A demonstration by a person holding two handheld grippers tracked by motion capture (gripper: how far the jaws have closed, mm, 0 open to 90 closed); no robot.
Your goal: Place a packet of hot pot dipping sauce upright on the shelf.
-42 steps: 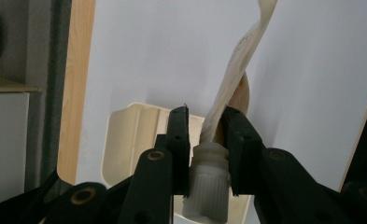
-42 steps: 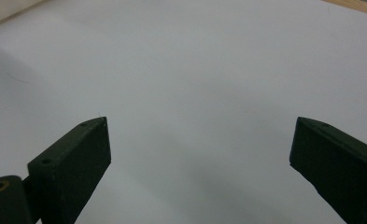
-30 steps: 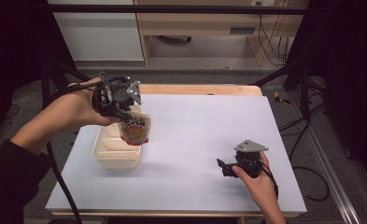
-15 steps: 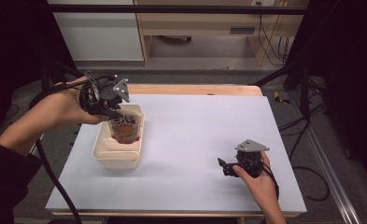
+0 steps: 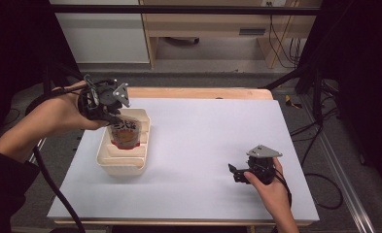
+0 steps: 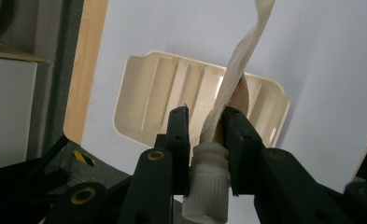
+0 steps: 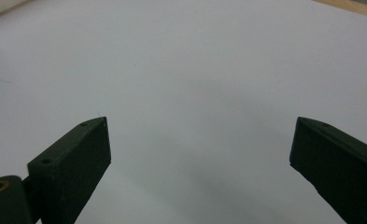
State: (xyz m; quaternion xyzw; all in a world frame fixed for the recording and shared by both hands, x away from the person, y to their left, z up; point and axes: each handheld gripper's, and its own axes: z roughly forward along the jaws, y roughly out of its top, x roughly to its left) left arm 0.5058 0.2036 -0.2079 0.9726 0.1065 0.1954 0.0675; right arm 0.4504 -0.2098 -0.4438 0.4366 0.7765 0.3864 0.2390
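The left tool point(image 5: 112, 118) is pinching a spouted pouch point(image 5: 124, 134) at its top. In the left gripper view the two black jaws press from either side against the pouch's flat neck just past the white ribbed screw cap point(image 6: 208, 184), and the cap sits back between the jaws, nearest the camera. The pouch's long axis runs straight away from the tool: cap end toward the tool, sealed bottom end pointing away and down into the cream tray point(image 5: 106, 158). From that view the pouch point(image 6: 239, 56) is seen nearly edge-on, a thin pale strip with a curve along its length.

In the high view the pouch hangs roughly upright below the left tool, its printed face with red and orange artwork turned toward the person, and its lower end sits inside the far part of the tray. The tray point(image 6: 148, 88) is a ribbed rectangular shell lying directly beneath and beyond the tool's jaws, on the white bench point(image 5: 208, 136). Whether the pouch's bottom touches the tray floor cannot be told.

The right tool point(image 5: 238, 173) is well apart from the tray, low over bare bench surface. Its jaws are spread wide in the right gripper view, with nothing between them but the bench point(image 7: 195, 84).
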